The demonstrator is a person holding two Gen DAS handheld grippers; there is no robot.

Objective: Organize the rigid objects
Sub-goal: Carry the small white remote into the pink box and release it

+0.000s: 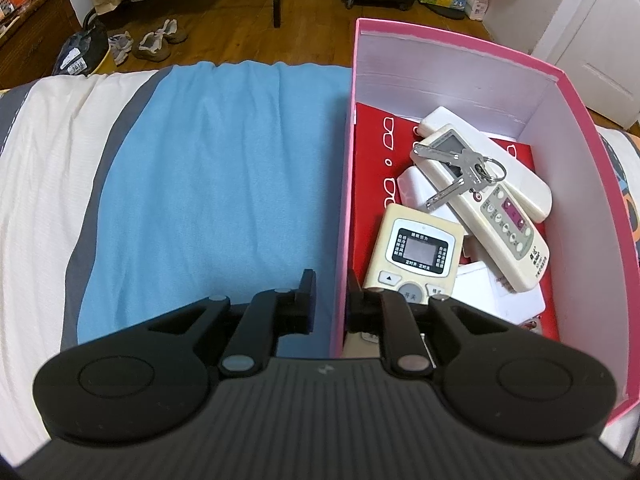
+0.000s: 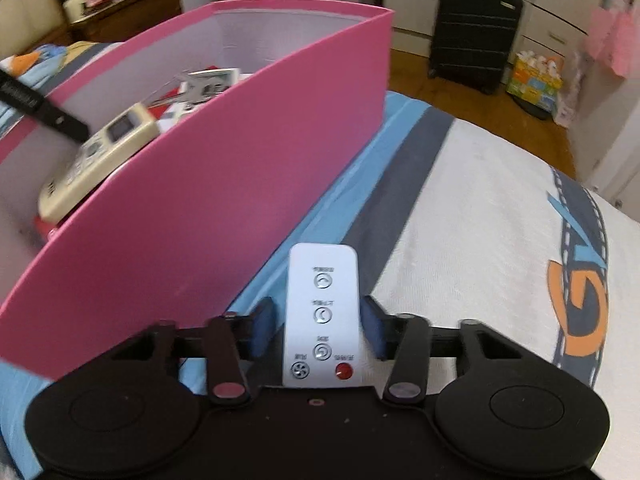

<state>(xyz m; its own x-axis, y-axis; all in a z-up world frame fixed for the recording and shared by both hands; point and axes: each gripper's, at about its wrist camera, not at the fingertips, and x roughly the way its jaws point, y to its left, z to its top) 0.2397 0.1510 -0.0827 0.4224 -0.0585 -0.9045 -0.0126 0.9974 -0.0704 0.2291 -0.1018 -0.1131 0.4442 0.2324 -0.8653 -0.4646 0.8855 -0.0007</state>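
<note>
A pink box [image 1: 460, 68] stands on the bed, and my left gripper [image 1: 332, 300] is shut on its near left wall, one finger outside and one inside. Inside the box lie a cream remote with a screen [image 1: 416, 252], a long cream remote [image 1: 492, 216] with a bunch of keys [image 1: 460, 168] on top, and white items over a red sheet. In the right wrist view, my right gripper [image 2: 318, 328] is shut on a white remote [image 2: 322, 312] with a red button, just right of the pink box [image 2: 240, 160]. A black finger of the left gripper [image 2: 44, 112] shows at the box's far side.
The box rests on a blue blanket [image 1: 216, 184] over a white and grey bedcover [image 2: 480, 220] with an orange print. Beyond the bed are wooden floor, shoes [image 1: 160, 38], bags and a black suitcase [image 2: 472, 28].
</note>
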